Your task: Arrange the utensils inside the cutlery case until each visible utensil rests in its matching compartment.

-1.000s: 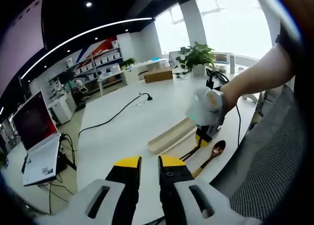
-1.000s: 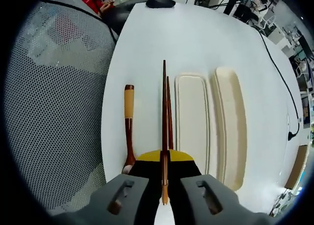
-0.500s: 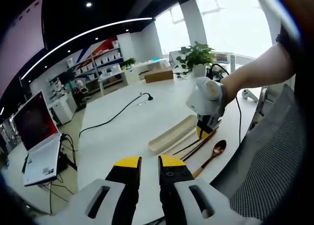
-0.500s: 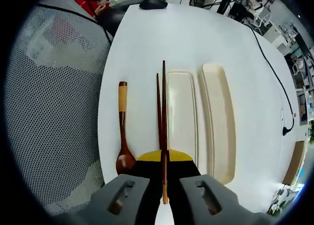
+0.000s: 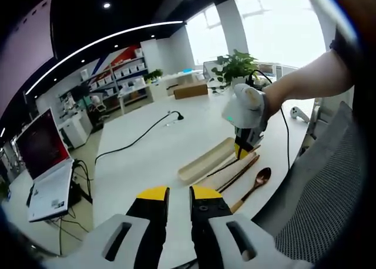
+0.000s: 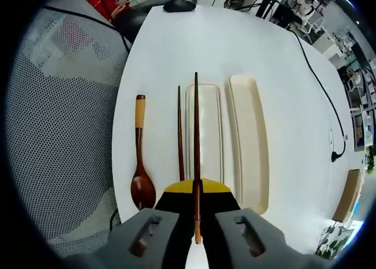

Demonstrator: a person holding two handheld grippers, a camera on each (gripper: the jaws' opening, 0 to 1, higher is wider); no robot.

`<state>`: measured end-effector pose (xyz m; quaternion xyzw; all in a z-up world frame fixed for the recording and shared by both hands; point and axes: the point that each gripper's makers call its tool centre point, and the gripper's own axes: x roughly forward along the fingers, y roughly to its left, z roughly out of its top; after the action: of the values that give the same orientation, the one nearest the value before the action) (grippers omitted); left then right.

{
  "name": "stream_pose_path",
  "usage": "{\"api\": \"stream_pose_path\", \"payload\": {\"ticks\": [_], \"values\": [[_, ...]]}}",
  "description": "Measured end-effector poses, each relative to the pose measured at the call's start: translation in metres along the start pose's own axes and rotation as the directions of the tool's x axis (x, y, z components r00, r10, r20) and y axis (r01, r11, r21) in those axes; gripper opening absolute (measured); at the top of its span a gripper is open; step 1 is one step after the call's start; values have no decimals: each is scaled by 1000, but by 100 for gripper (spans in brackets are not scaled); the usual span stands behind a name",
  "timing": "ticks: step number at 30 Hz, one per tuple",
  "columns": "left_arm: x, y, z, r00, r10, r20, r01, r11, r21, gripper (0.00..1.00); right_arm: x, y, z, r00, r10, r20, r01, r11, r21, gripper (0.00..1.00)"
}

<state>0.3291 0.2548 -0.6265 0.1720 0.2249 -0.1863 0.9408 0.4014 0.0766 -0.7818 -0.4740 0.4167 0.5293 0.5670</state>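
On the round white table (image 6: pixel 176 57) lie two long cream trays side by side, the cutlery case base (image 6: pixel 207 134) and its lid (image 6: pixel 249 145), both bare inside. Left of them rest a loose dark wooden chopstick (image 6: pixel 180 134) and a brown wooden spoon (image 6: pixel 140 157). The right gripper (image 6: pixel 196 190) pinches a second chopstick (image 6: pixel 196 122) above the base. The left gripper (image 5: pixel 179 194), jaws nearly together and holding nothing, faces a potted plant (image 5: pixel 236 66) and a red-screened laptop (image 5: pixel 41 157).
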Motion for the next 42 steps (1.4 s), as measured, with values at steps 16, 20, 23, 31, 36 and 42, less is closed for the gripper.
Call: {"api": "stream_pose_path", "payload": {"ticks": [16, 20, 23, 31, 36, 42], "values": [[1, -2, -3, 1000, -10, -17, 10, 1000, -12, 11, -10, -27, 10, 999, -51, -18, 50, 997, -52, 0], [1, -2, -3, 1000, -10, -16, 10, 1000, -13, 11, -9, -34, 15, 997, -72, -14, 71, 995, -65, 0], [1, -2, -3, 1000, -10, -16, 10, 1000, -12, 11, -8, -38, 18, 996, -85, -12, 84, 994, -72, 0], [1, 0, -2, 1000, -14, -2, 14, 999, -40, 10, 0, -49, 19, 991, -127, -32, 123, 987, -105, 0], [1, 1, -4, 1000, -12, -8, 11, 999, -49, 11, 4, -55, 25, 987, -158, -11, 156, 979, -132, 0], [1, 2, -5, 1000, -9, -5, 8, 999, -51, 11, 8, -61, 31, 982, -190, -3, 188, 972, -140, 0]]}}
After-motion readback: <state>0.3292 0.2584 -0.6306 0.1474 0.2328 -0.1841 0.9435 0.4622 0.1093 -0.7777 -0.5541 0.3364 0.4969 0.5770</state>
